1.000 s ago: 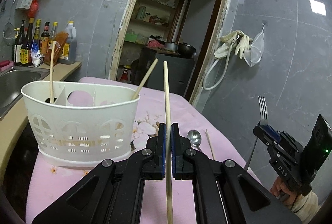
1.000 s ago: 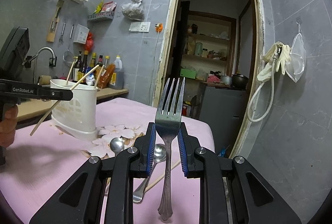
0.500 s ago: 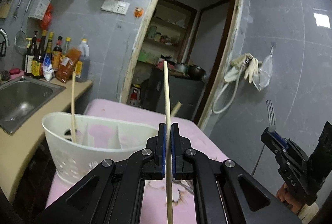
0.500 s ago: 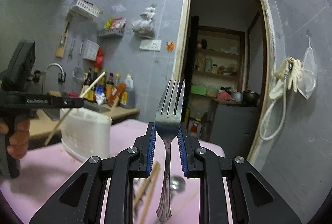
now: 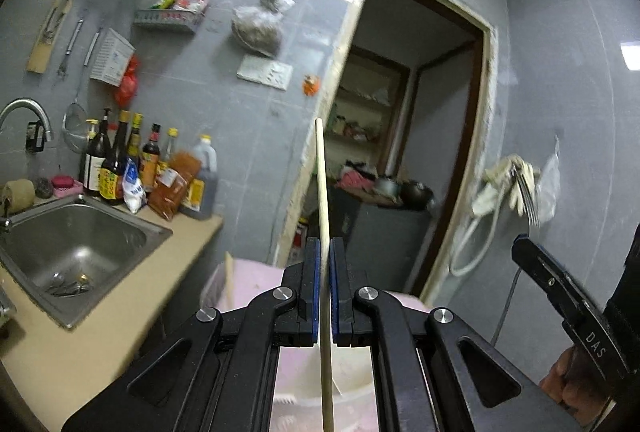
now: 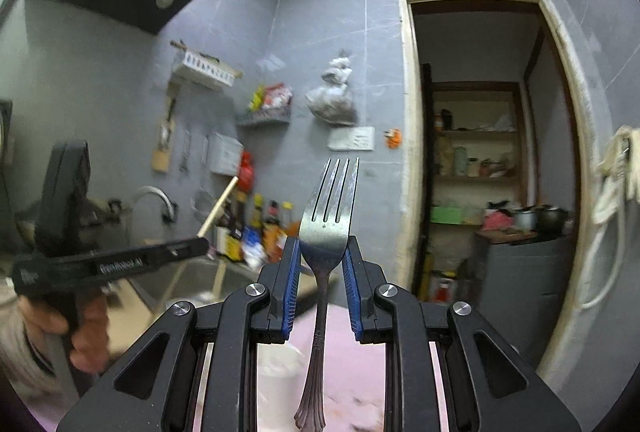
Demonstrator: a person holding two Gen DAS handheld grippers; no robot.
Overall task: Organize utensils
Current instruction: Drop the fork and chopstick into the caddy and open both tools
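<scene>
**Both grippers loaded**

Left wrist view: the left gripper (image 5: pixel 324 284) is clamped on an upright chopstick (image 5: pixel 321 191) between its pads.

Right wrist view: the right gripper (image 6: pixel 321 272) pinches a fork (image 6: pixel 328 228), tines rising above its fingertips.

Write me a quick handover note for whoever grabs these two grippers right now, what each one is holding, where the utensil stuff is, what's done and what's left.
Left gripper: shut on a wooden chopstick, held upright.
Right gripper: shut on a metal fork, tines up, handle hanging below the jaws.
Both are raised above the pink-covered table. The white utensil holder sits low in the left view, under the left gripper, blurred; one stick stands in it.
Done: both utensils picked up.
Left: put the chopstick and the fork into the holder. Other utensils on the table are out of view now.
</scene>
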